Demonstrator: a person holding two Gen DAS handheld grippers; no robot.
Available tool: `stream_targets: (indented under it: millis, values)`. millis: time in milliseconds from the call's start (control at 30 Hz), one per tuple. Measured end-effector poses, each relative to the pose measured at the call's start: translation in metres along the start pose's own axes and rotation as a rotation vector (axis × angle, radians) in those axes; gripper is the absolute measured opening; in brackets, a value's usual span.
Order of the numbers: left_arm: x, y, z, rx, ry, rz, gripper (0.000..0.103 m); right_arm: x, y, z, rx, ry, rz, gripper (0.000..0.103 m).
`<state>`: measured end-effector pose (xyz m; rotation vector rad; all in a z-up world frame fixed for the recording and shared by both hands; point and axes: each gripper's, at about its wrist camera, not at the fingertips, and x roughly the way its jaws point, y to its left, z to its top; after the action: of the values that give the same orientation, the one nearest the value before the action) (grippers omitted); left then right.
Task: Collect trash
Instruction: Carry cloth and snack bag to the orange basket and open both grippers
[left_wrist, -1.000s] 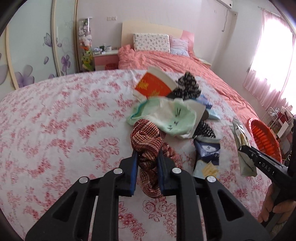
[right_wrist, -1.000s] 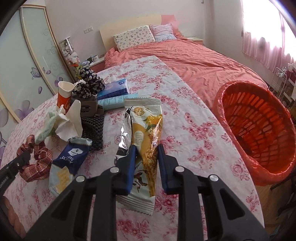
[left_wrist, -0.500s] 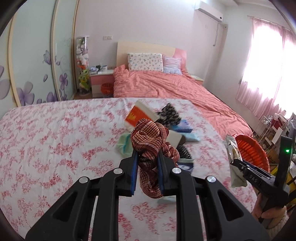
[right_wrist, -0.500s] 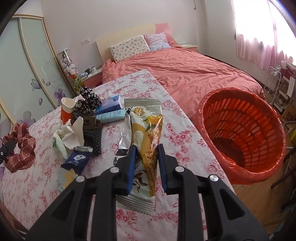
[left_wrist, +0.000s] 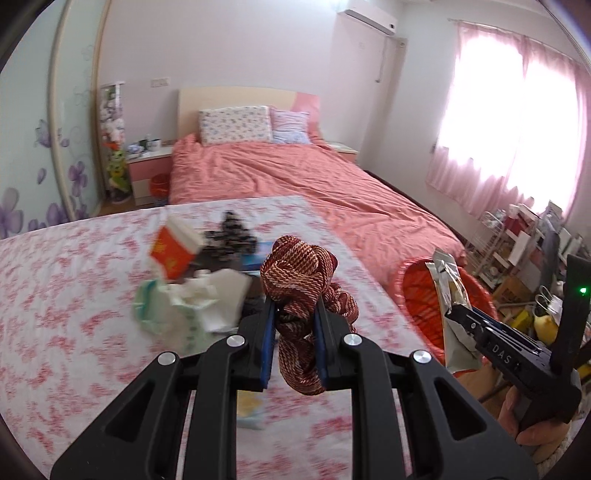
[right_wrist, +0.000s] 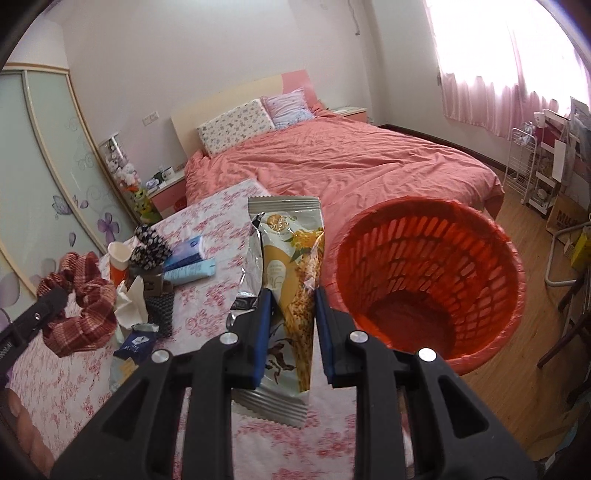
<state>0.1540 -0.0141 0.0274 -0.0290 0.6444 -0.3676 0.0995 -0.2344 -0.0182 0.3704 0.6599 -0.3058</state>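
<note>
My left gripper (left_wrist: 294, 338) is shut on a red woven scrunchie (left_wrist: 299, 280) and holds it above the floral table (left_wrist: 74, 295). It also shows in the right wrist view (right_wrist: 79, 299). My right gripper (right_wrist: 290, 328) is shut on a yellow and silver snack wrapper (right_wrist: 291, 258), held up beside the rim of the orange trash basket (right_wrist: 424, 273). The wrapper (left_wrist: 448, 291) and basket (left_wrist: 417, 295) also show in the left wrist view. A crumpled tissue (left_wrist: 192, 306), an orange paper cup (left_wrist: 173, 251) and a blue packet (right_wrist: 135, 341) lie on the table.
A black floral scrunchie (right_wrist: 149, 247), blue tubes (right_wrist: 188, 264) and a dark knitted item (right_wrist: 160, 306) lie on the table. A bed with a coral cover (right_wrist: 351, 162) stands behind. Shelves and boxes (right_wrist: 554, 173) stand at the right on the wooden floor.
Both grippers have risen and moved right with their loads. The wrapper is now beside the basket's rim, and the red scrunchie is higher above the table.
</note>
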Motion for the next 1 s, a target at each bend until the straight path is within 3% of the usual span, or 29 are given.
stream_targets:
  millis: [400,700,900,1000]
  values:
    - [0.049,-0.080,0.006,0.080,0.027,-0.153,0.019,-0.015,-0.076,0.021,0.101,-0.073,-0.052,0.024]
    - [0.094,-0.139,0.008,0.134,0.084,-0.254,0.019,0.006,-0.132,0.030,0.183,-0.069,-0.083,0.024]
    - [0.113,-0.162,0.009,0.154,0.112,-0.276,0.020,0.027,-0.151,0.035,0.229,-0.056,-0.078,0.024]
    - [0.124,-0.169,0.007,0.150,0.133,-0.260,0.038,0.037,-0.158,0.036,0.245,-0.046,-0.074,0.035]
